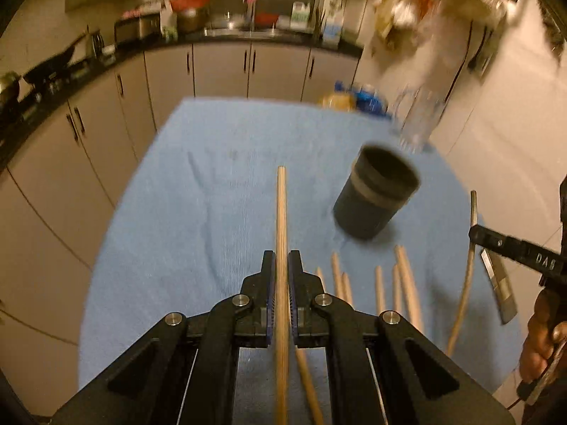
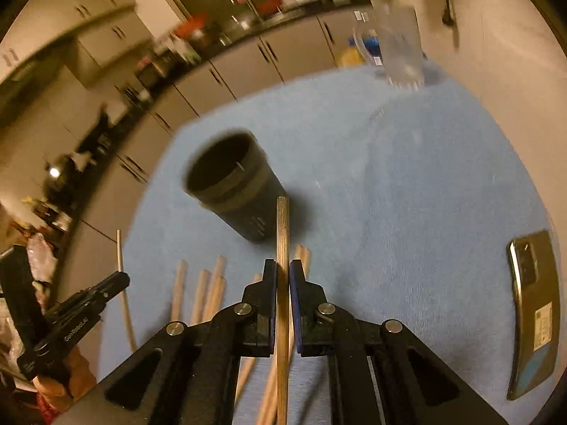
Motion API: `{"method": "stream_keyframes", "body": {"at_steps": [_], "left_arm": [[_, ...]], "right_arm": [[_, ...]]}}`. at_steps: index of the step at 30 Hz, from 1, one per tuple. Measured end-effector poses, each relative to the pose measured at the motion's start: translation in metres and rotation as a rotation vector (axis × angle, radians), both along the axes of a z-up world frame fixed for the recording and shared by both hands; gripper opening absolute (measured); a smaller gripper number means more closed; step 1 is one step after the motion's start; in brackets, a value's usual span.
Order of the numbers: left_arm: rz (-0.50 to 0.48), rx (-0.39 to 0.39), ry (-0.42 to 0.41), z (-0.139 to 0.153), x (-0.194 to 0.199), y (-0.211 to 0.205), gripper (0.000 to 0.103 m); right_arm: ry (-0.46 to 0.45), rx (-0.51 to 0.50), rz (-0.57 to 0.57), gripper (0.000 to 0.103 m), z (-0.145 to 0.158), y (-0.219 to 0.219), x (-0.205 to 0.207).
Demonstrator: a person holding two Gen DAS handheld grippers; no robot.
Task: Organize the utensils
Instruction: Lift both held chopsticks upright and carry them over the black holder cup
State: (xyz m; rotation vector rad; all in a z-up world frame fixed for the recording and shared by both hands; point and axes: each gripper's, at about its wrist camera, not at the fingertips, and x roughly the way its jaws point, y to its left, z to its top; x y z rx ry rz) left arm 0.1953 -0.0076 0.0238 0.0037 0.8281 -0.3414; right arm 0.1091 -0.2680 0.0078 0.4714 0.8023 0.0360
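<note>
My left gripper [image 1: 281, 260] is shut on a wooden chopstick [image 1: 281, 219] that points forward over the blue cloth [image 1: 184, 219]. A dark cup [image 1: 375, 194] stands ahead and to the right of it. Several wooden chopsticks [image 1: 407, 283] lie on the cloth below the cup. My right gripper [image 2: 282, 269] is shut on a darker chopstick [image 2: 282, 233], its tip just in front of the dark cup [image 2: 234, 184]. Several loose chopsticks [image 2: 209, 290] lie left of it. The right gripper shows at the right edge of the left wrist view [image 1: 475, 235]; the left one shows at the left of the right wrist view [image 2: 122, 278].
A clear glass [image 1: 418, 120] stands at the cloth's far right corner; it also shows in the right wrist view [image 2: 400, 46]. A phone [image 2: 535, 315] lies at the cloth's right edge. Kitchen cabinets [image 1: 219, 67] and a cluttered counter run behind the table.
</note>
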Motion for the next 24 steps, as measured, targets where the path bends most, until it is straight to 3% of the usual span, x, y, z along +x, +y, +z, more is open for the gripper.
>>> {"method": "stream_keyframes", "body": {"at_steps": [7,24], "left_arm": [[0.005,-0.074,-0.118,0.049,-0.021,0.003,0.006],[-0.016,-0.152,-0.221,0.121,-0.015,-0.004,0.006]], "right_arm": [[-0.227,-0.048,0.002,0.008,0.045,0.018,-0.042],[-0.381,-0.032,-0.041,0.007,0.106,0.009,-0.044]]}}
